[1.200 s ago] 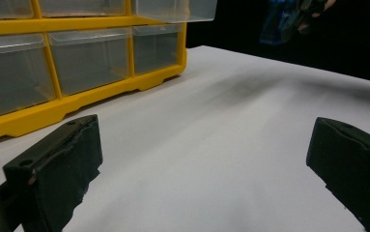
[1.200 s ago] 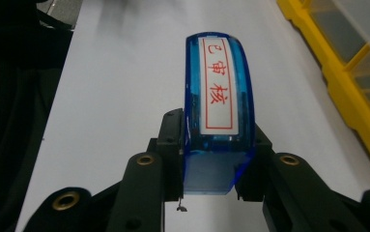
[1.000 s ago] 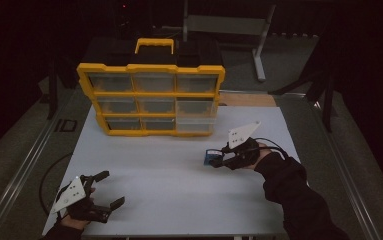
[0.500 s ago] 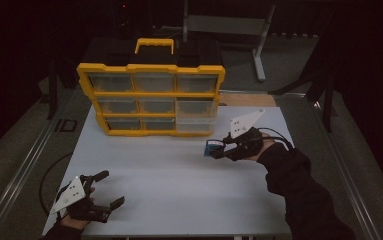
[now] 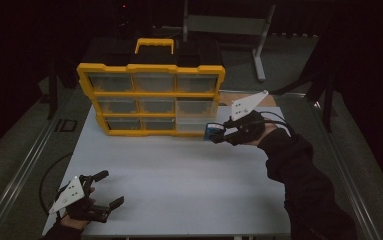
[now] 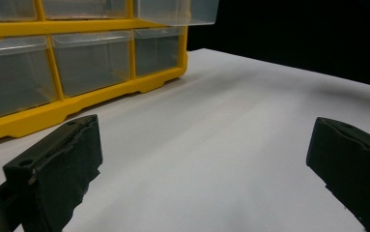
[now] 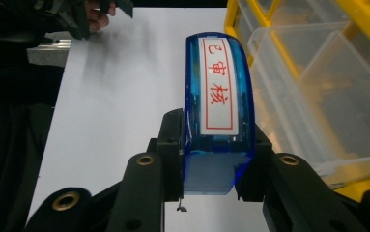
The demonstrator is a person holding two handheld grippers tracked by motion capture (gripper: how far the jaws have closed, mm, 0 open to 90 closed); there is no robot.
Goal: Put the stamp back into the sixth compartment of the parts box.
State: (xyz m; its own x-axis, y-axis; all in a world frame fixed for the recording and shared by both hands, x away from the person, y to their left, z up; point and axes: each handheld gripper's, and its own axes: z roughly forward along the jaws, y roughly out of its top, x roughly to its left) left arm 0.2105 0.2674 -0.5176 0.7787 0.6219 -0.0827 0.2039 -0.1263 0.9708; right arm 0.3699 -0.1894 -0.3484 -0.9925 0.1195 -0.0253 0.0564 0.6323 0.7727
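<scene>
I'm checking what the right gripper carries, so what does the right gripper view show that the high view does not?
Right gripper view alone: red characters in a red frame on the white label of the blue stamp, clamped between the jaws, and a pulled-out clear drawer beside it.
High view alone: the yellow organizer whole, with its handle.
Both: the stamp, the white table, and the left gripper.

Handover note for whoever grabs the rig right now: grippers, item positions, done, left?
Right gripper: shut on the blue stamp, held in the air just in front of the yellow drawer organizer, at its lower right corner.
Left gripper: open, holding nothing, low at the near left of the white table.
One clear drawer on the organizer's right side is pulled out.
Done: stamp picked up and brought to the organizer.
Left: probably drop the stamp into the open drawer, then close it.
</scene>
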